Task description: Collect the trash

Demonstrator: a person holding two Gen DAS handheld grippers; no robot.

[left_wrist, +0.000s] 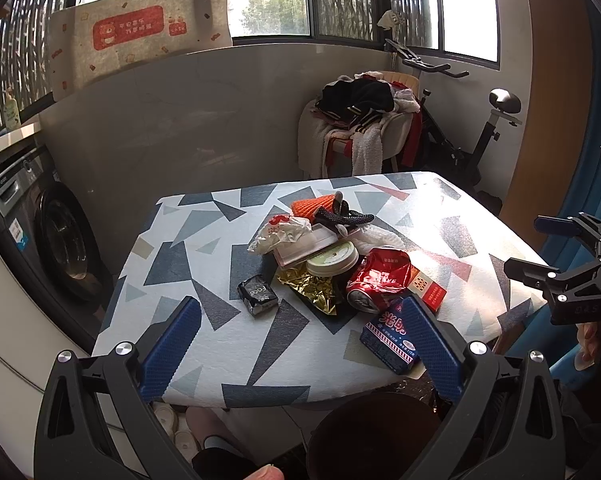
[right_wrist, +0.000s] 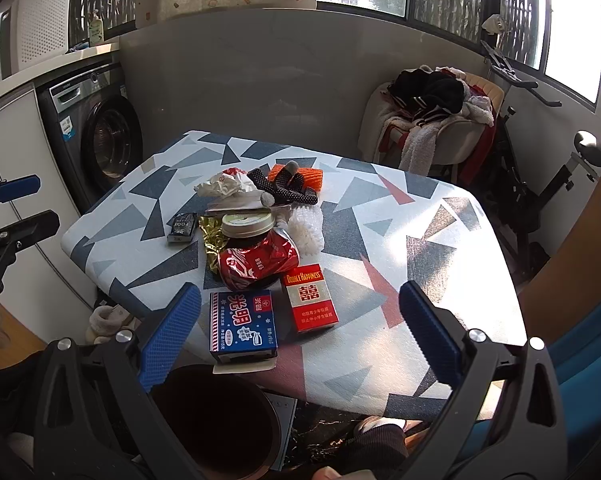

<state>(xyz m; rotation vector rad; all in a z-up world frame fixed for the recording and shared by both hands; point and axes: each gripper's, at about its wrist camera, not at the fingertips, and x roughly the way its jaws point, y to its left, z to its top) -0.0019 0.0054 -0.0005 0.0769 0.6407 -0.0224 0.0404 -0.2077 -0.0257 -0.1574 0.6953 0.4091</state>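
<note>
A pile of trash lies on the patterned table (left_wrist: 204, 340) (right_wrist: 440, 280): a crushed red can (left_wrist: 376, 280) (right_wrist: 256, 262), a blue carton (left_wrist: 388, 340) (right_wrist: 242, 326) at the near edge, a red cigarette pack (right_wrist: 310, 298) (left_wrist: 428, 290), a small black wrapper (left_wrist: 257, 295) (right_wrist: 180, 227), gold foil (left_wrist: 312, 286), a round lid (left_wrist: 332, 258) (right_wrist: 246, 224), crumpled white paper (left_wrist: 280, 232) (right_wrist: 224, 184). My left gripper (left_wrist: 300, 344) is open and empty above the near edge. My right gripper (right_wrist: 300, 340) is open and empty, with the carton and pack between its fingers' line of sight.
A dark round bin (right_wrist: 216, 424) (left_wrist: 372, 436) stands below the table's near edge. A washing machine (left_wrist: 48, 232) is at the left. A chair heaped with clothes (left_wrist: 364, 120) and an exercise bike (left_wrist: 480, 136) stand behind the table. Dotted socks (right_wrist: 284, 188) and an orange net (left_wrist: 312, 204) lie on the pile.
</note>
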